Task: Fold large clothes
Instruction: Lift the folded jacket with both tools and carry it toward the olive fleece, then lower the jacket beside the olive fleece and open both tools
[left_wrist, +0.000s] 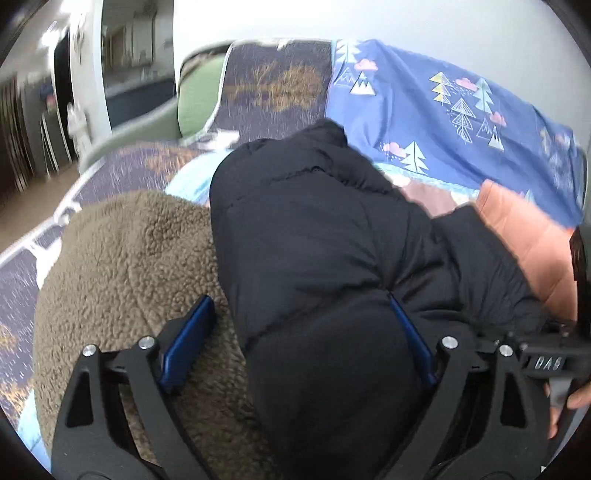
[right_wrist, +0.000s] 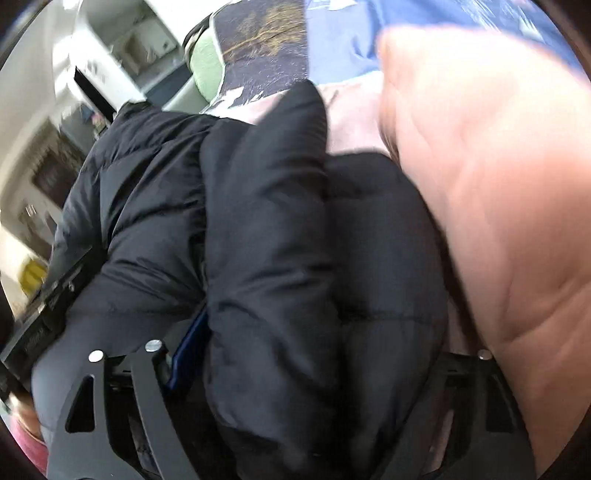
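A black puffer jacket (left_wrist: 314, 240) lies bunched on the bed, over a brown fleece garment (left_wrist: 122, 258). My left gripper (left_wrist: 297, 341) stands open around its near end. The left blue pad (left_wrist: 184, 343) is clear of the jacket over the fleece, and the right pad rests along its side. In the right wrist view the same jacket (right_wrist: 266, 221) bulges thickly between the wide-apart jaws of my right gripper (right_wrist: 325, 332). Its left pad (right_wrist: 190, 350) shows beside the fold, and the right finger is hidden under cloth. The view is blurred.
An orange padded garment (left_wrist: 524, 240) (right_wrist: 498, 184) lies right of the jacket. A blue sheet with tree prints (left_wrist: 424, 110), a dark patterned cover (left_wrist: 277, 85) and a green pillow (left_wrist: 199, 96) lie behind. A hand (left_wrist: 576, 398) holds the other gripper at the right edge.
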